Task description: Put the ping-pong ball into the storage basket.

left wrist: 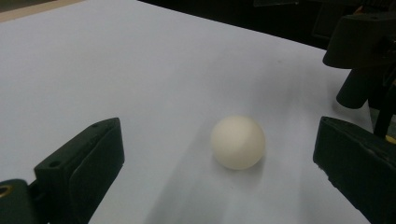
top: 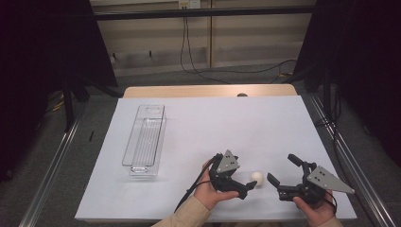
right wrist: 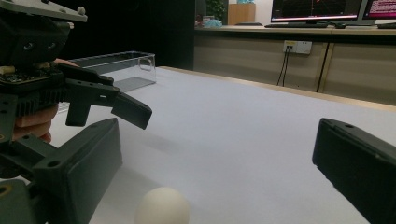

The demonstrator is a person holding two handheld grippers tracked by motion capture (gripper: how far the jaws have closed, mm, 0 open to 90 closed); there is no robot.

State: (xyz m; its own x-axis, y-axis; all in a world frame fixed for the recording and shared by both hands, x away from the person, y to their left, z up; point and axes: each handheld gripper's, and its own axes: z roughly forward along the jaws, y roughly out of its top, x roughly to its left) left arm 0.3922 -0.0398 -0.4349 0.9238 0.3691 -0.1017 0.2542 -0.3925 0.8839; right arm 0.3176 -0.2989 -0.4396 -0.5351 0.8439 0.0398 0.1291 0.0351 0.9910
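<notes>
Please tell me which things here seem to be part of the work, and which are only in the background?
Probably part of the work:
white ball, lying between both open grippers
left gripper
right gripper
clear plastic bin, empty, on the table's left

Only background:
hanging cables
monitors

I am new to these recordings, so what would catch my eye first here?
A small white ball lies on the white table near its front edge, between the open left gripper and the open right gripper. Farther left stands an empty clear plastic rectangular bin.
</notes>
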